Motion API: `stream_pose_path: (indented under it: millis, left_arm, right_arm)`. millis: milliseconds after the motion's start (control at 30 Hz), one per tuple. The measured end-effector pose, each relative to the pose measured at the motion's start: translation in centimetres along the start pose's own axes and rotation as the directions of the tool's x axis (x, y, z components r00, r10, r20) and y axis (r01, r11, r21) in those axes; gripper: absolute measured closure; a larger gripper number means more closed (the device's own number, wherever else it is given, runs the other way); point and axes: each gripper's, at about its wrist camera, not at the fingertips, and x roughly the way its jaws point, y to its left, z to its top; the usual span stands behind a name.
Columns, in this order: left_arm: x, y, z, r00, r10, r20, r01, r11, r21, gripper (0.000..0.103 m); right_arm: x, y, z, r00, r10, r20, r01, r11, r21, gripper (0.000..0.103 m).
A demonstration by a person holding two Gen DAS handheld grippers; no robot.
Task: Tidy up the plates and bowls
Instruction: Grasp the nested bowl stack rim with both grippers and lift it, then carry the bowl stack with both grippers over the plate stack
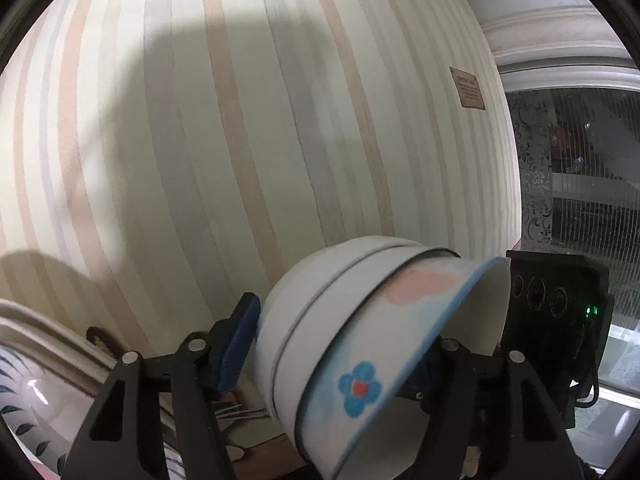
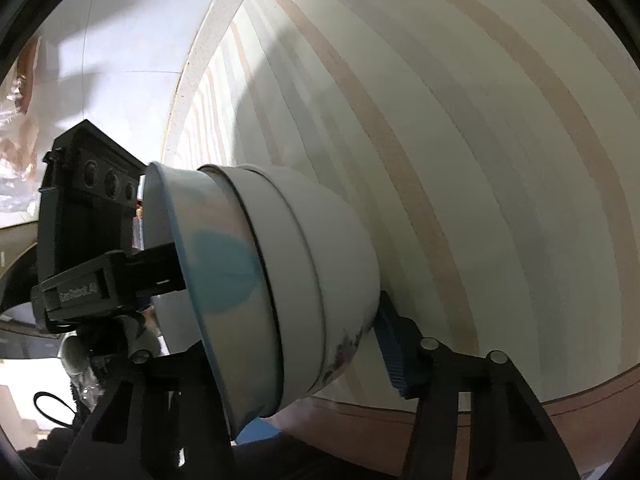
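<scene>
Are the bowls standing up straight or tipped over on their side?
Tipped on their side. The stacked bowls are nested, bottoms toward the striped wall, rims facing back, held between the left gripper and right gripper.

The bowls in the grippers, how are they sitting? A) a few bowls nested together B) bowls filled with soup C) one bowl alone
A: the stack of bowls shows several rims tucked one inside another, tipped on its side between both hand-held grippers, with nothing inside.
</scene>
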Motion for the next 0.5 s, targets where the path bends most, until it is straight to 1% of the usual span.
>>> stream_pose_path:
  millis: [100,167,400,433,500]
  left_arm:
    - [-0.2,0.2,-0.3,1.0,0.001,0.001,-0.001,1.0,-0.002,0.04]
    - [-0.5,0.1,-0.5,1.0,0.003,0.01,-0.003,1.0,0.002,0.04]
    - [-2.1,-0.3,-0.9,0.999,0.006,0.053,-0.007,1.0,0.018,0.04]
    - [-2.4,-0.5,-1.0,0.998,0.007,0.058,-0.008,1.0,0.022,0.04]
    - [-3.4,-0.6,-1.2,0.997,0.004,0.078,-0.006,1.0,0.029,0.04]
  right_arm:
    - [-0.2,-0.1,0.1,1.0,0.015,0.002,-0.015,1.0,0.013,0.049]
    - [-0.3,0.3,0.2,1.0,0.007,0.008,-0.007,1.0,0.008,0.049]
    - [-0.9,1.5,0.2,1.0,0.001,0.019,0.0,0.999,-0.037,0.049]
    - [-2.2,0.5,-0.9,1.0,0.001,0.022,0.0,0.999,-0.046,0.049]
    - [-2.7,0.5,-1.4,1.0,0.0,0.022,0.002,0.998,-0.06,0.049]
